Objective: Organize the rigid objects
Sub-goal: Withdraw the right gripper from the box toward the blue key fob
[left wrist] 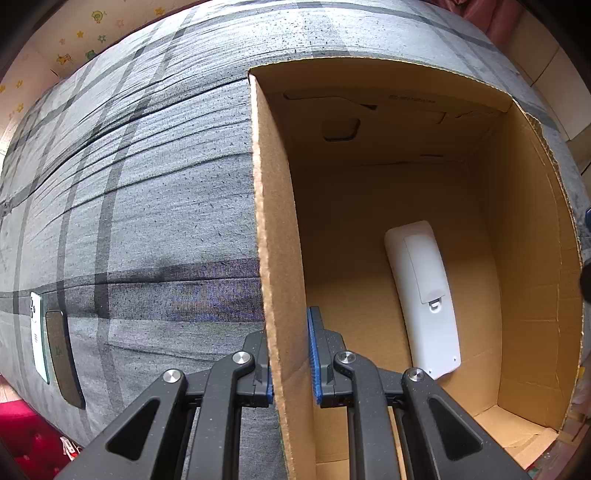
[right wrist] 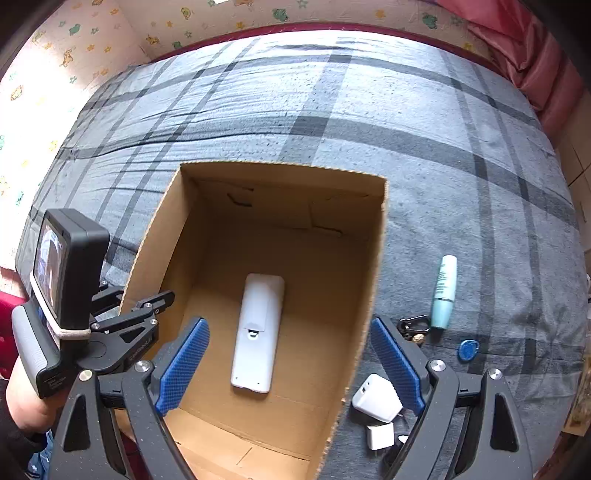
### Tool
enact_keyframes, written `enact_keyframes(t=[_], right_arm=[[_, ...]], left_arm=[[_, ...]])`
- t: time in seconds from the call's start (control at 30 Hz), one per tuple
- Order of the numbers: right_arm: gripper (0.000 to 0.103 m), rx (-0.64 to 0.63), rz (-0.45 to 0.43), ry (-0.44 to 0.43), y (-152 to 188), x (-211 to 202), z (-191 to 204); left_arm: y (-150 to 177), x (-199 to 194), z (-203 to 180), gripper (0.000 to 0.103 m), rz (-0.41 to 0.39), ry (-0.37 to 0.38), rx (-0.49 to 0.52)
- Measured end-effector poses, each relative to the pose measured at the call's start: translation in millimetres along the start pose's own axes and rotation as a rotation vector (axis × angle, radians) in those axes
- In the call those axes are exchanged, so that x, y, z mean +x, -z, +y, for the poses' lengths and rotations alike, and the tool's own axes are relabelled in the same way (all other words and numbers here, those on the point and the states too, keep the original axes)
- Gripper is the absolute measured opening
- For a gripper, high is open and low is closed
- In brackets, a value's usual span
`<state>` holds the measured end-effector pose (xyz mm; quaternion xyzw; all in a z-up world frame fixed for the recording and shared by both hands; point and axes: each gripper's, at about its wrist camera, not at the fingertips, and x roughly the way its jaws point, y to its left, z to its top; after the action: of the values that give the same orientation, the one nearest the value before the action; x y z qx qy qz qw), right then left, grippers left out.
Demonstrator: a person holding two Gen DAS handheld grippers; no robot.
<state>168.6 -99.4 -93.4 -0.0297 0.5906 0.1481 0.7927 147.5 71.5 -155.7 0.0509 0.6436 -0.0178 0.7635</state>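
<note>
An open cardboard box (right wrist: 373, 258) stands on a grey plaid bed. A white remote (right wrist: 256, 332) lies face down on its floor; it also shows in the left wrist view (left wrist: 424, 299). My left gripper (left wrist: 291, 354) is shut on the box's left wall (left wrist: 277, 240); it shows at the box's left side in the right wrist view (right wrist: 147, 314). My right gripper (right wrist: 291, 365) is open and empty above the box's near right part. A white charger (right wrist: 376, 397), a small white plug (right wrist: 380, 435), a teal tube (right wrist: 443, 291), a blue tag (right wrist: 468, 349) and a keyring (right wrist: 412, 326) lie right of the box.
A white phone (left wrist: 38, 336) and a dark flat case (left wrist: 62, 358) lie at the bed's left edge. A patterned wall (right wrist: 110, 33) runs behind the bed (right wrist: 369, 110). A red curtain (right wrist: 535, 62) hangs at the far right.
</note>
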Motion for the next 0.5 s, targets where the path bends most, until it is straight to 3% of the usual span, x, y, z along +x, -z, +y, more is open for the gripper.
enact_keyframes(t=[0.5], right_arm=[[0.092, 0.148, -0.005, 0.157, 10, -7, -93]], left_arm=[[0, 3, 1, 0.015, 0.004, -0.002, 0.002]])
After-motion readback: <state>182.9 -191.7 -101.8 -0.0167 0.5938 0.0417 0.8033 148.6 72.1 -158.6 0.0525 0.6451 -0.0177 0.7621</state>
